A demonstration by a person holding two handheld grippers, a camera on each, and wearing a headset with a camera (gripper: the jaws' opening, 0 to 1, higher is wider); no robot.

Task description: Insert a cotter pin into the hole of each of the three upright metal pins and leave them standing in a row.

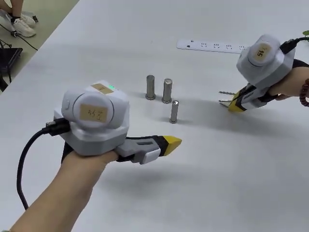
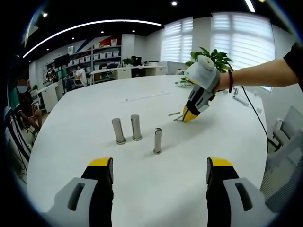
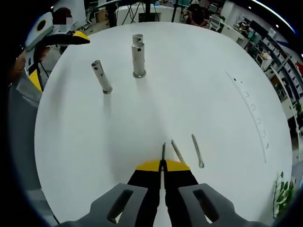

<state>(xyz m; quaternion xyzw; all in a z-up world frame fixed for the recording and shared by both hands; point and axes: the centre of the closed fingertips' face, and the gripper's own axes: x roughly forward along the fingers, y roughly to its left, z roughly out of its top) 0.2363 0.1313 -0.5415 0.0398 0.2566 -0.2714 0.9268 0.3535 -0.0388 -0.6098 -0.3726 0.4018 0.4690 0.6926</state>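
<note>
Right gripper (image 3: 164, 164): its jaws are lying together and appear to be pinching the near end of one cotter pin (image 3: 163, 150), which is poking straight ahead from between the yellow tips.
Why so low: the gripper is tilting down close to the bench (image 3: 118, 142), probably because the thin cotter pin is resting flat and can only be nipped by its end.
Spare cotter pins (image 3: 178, 151): two more are lying loose on the bench just to the right of the gripped one in the right gripper view. They are side by side and fanning a little, likely set there for the other two holes.
Metal pins (image 1: 167, 90): all three are standing upright mid-bench in a loose cluster, not a clean row. Two are sitting close together and the third is standing a little apart, nearer the person.
Holes: a small dark cross hole is showing near the top of the nearest pin in the right gripper view, and no cotter pin seems to be sitting in any of them yet.
Left gripper (image 2: 160, 163): its jaws are standing wide apart and gripping nothing. It is hovering over the bench and facing the cluster, likely placed to steady a metal pin during threading.
Metal pins versus jaws: they are standing well apart from the right jaws, ahead and off to the left. For the left jaws they are lining up with the gap but sitting well beyond the tips.
Power strip (image 1: 212, 47): it is lying at the far side of the bench, away from the work.
</note>
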